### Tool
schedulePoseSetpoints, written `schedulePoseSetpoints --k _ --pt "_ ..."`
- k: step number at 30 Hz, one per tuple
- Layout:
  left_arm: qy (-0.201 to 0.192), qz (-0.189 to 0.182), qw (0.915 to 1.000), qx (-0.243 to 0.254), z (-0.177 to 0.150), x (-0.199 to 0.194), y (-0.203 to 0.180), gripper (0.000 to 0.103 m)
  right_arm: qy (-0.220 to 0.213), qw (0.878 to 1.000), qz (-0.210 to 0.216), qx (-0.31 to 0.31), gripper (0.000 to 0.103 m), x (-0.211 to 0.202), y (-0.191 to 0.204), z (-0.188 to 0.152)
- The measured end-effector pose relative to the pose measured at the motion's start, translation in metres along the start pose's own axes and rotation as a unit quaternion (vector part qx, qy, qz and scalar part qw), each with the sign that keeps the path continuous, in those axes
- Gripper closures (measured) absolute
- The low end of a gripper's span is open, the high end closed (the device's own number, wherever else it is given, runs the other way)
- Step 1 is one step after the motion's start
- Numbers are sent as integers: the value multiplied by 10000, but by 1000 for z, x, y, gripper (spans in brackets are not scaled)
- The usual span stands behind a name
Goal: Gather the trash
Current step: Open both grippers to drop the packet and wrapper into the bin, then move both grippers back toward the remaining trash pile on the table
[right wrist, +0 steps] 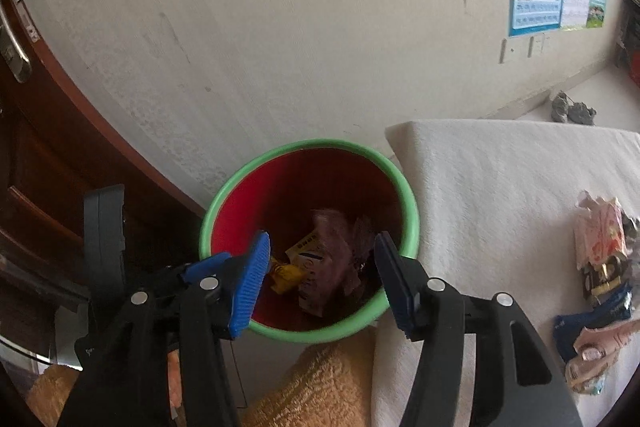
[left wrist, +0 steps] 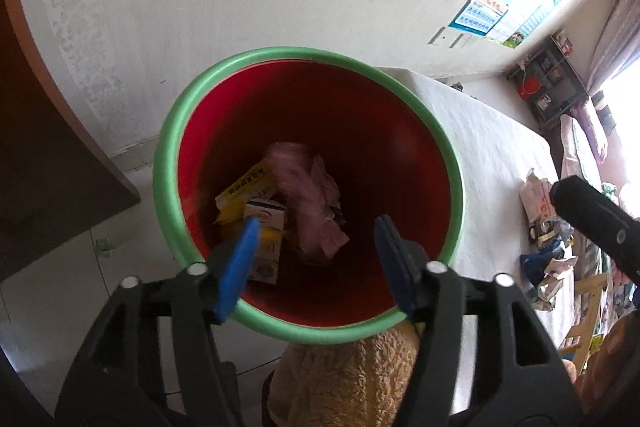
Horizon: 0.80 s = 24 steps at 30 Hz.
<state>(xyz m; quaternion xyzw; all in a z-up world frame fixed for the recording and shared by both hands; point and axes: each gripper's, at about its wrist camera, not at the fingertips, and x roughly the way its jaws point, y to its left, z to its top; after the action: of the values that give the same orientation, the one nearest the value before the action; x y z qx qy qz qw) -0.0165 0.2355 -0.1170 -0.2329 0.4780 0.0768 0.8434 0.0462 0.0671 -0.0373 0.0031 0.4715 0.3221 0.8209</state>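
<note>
**Both grippers hang open over the waste bin**

A dark wooden door fills the far left of the right wrist view, its metal handle cut off by the edge. Beside it, against the pale wall, stands the red bin with a green rim — holding a yellow packet, a small white carton and a pink wrapper too blurred to read. The left gripper hovers over the bin's mouth, jaws apart and nothing between its blue pads. The right gripper is likewise released and empty above the same bin; the left one's black body intrudes at its left. Fuzzy tan fabric lies below the bin, its shape unclear. Further right, a white-covered table carries a heap of wrappers — crumpled, partly cropped by the lens edge.
</note>
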Motion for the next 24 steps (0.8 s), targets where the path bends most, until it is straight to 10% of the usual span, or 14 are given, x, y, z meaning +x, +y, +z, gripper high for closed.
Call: schedulePoseSetpoints --k 10,17,24 --pt "54 75 9997 245 -2 2 -17 34 -297 9866 -728 1430 45 -51 -103 -25" --pt "48 117 9990 439 -5 1 -35 34 -694 9426 -1914 2647 29 -95 -193 -57" --pt "138 32 9959 890 -12 2 -72 32 -35 9229 -1971 3308 24 -71 -243 -93"
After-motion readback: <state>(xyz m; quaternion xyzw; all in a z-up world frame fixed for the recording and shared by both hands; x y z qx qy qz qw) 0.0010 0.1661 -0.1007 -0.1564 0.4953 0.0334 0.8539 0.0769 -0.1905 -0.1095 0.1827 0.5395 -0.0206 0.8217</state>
